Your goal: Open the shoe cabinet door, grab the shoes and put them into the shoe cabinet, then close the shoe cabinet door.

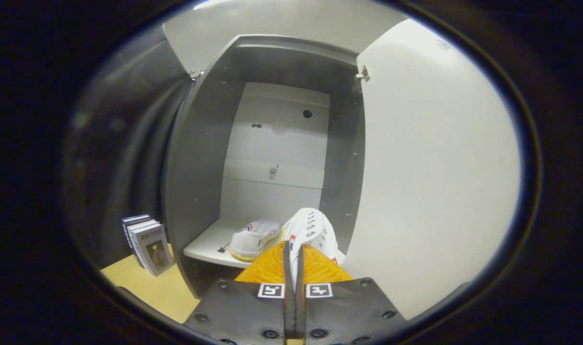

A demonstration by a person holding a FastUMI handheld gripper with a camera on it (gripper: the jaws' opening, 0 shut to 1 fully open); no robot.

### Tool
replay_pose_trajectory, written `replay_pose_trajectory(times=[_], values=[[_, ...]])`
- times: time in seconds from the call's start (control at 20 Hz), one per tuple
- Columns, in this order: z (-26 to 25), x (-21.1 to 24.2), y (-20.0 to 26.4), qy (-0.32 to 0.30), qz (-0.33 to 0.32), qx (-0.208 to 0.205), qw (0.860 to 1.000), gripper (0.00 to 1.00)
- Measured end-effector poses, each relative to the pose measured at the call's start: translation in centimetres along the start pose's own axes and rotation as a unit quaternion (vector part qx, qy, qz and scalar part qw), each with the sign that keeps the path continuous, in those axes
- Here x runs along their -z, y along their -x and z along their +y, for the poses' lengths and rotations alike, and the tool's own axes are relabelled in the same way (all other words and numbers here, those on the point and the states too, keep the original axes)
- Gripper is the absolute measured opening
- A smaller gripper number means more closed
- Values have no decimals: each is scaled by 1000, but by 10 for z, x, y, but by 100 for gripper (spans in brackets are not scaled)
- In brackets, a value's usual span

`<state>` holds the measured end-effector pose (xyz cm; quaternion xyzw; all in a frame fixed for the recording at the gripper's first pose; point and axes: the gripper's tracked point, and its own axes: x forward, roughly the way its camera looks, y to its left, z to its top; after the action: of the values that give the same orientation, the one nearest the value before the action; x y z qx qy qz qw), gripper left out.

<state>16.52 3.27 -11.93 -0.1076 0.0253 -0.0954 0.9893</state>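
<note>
While a small stack of books [147,242] leans on the table [152,287] outside the cabinet's left wall, the work sits further right, inside the open shoe cabinet [202,158]. One white shoe [253,238] already lies on the bottom shelf [207,247], toe pointing left, near the shelf's front edge. Just right of it, the second shoe [313,230] hangs from the gripper [294,254]; the fingers are nearly closed, pinching a thin part of the shoe's upper between them, so both press on it. This shoe is tilted up, its laced side showing, and it hovers over the shelf's right portion, close beside the first shoe. Whether its sole touches the shelf I cannot tell. Furthest right, the cabinet door [430,158] stands swung wide open.

The step in hand looks like setting this second shoe down. To do it well, carry it deeper and lower until the sole rests flat, keeping clear of the first shoe, and only then part the fingers. Both shoes should sit far enough back that the door can swing shut without catching a heel or toe.
</note>
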Motion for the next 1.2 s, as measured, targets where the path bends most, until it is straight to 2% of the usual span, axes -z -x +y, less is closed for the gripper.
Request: replay_pose_trajectory(times=[0.4, 0.6, 0.9, 1.2], values=[[-6, 12, -112, -20, 11, 27, 999, 2], [-3, 36, -155, 8, 38, 21, 999, 2], [2, 63, -189, 13, 72, 17, 997, 2], [2, 75, -201, 20, 88, 12, 996, 2]])
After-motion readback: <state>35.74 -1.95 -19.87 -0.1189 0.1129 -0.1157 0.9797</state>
